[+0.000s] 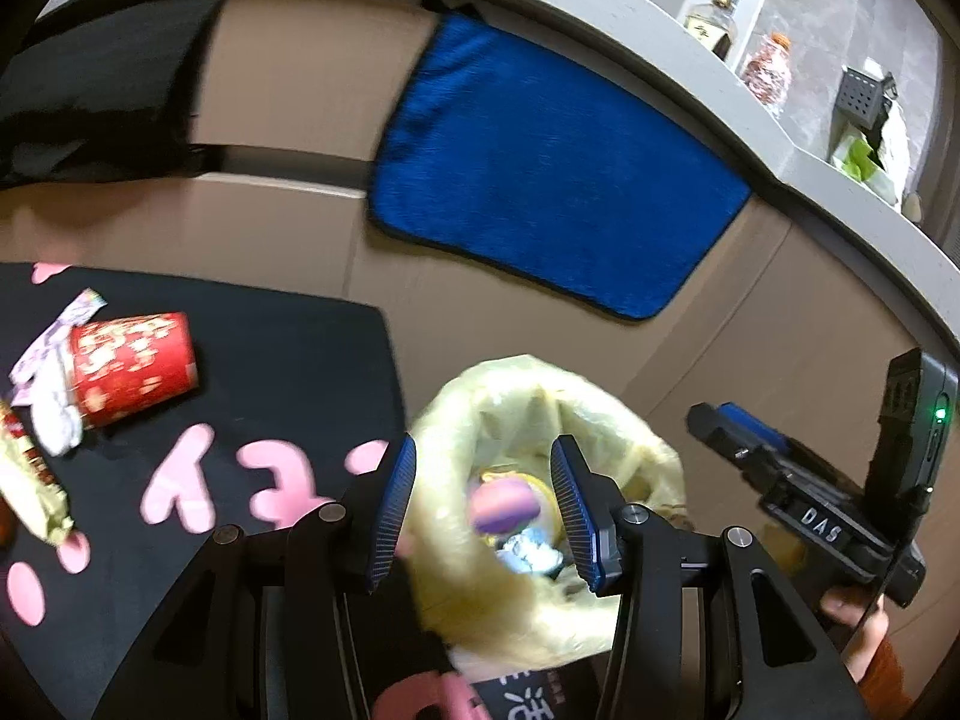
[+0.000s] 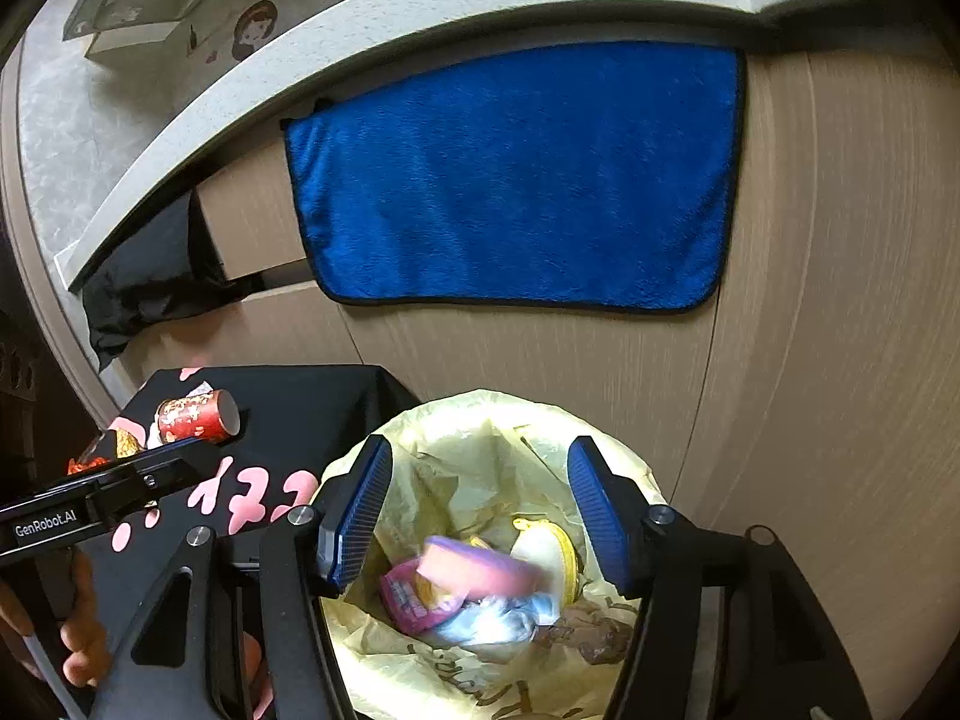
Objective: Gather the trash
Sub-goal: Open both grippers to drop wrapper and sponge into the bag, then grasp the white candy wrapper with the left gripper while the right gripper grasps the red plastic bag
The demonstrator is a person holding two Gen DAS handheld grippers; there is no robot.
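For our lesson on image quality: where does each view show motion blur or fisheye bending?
Left wrist view: the pink-purple item in the yellow bag is smeared; the counter edge bows. Right wrist view: that item blurs too, while the blue towel stays fairly sharp.

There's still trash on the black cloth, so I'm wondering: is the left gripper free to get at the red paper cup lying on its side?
Probably yes. The left gripper is open and empty above the yellow plastic bag, and the red paper cup lies uncovered to its left on the black cloth, with nothing between them.
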